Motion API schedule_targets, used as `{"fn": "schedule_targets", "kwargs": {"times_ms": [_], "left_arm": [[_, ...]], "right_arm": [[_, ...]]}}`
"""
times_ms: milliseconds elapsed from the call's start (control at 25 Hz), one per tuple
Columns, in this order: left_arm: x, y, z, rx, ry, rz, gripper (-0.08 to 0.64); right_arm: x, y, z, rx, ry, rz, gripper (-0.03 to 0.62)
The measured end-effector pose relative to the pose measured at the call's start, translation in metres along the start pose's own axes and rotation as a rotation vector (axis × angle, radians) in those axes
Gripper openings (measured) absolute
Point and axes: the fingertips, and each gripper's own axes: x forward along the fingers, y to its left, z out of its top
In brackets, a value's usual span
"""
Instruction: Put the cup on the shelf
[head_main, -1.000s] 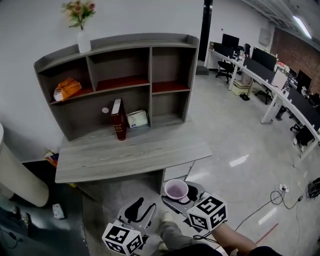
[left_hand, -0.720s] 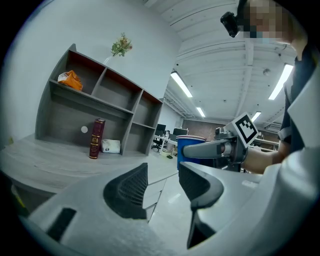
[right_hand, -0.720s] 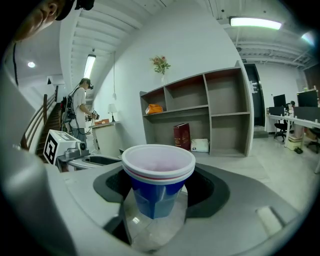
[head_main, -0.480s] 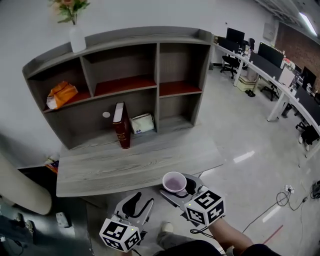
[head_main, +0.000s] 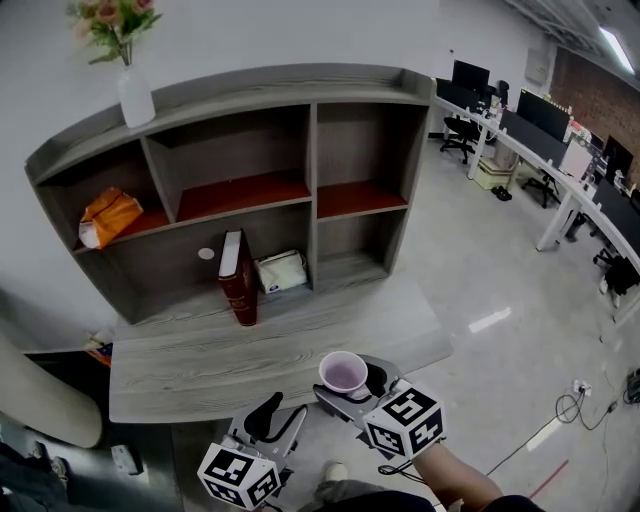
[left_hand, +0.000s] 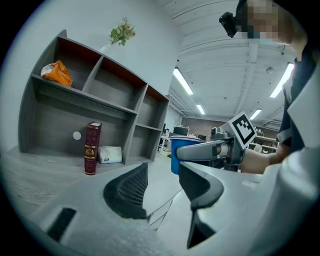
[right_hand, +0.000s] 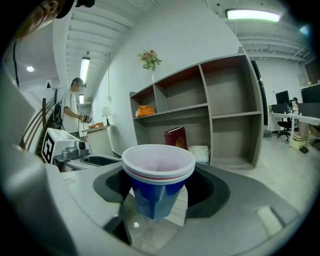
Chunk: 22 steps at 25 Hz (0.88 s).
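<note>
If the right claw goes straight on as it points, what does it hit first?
Probably the red book standing in the lower bay of the shelf; nothing nearer shows, though depth is unclear.

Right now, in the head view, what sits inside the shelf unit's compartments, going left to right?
orange bag → small white disc → dark red book → white pouch
</note>
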Motion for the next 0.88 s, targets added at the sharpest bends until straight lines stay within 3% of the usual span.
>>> {"fn": "schedule_targets", "kwargs": {"times_ms": [320, 880], "left_arm": [[0.034, 0.006, 0.017, -0.001, -0.006, -0.023, 0.179], [0.105, -0.005, 0.044, 0.050, 0.029, -0.146, 0.176]], "right_arm": [[0.004, -0.024, 0.014, -0.003, -0.012, -0.010, 0.307], [-0.015, -0.089, 0.033, 0.029, -0.045, -0.120, 0.307]]}}
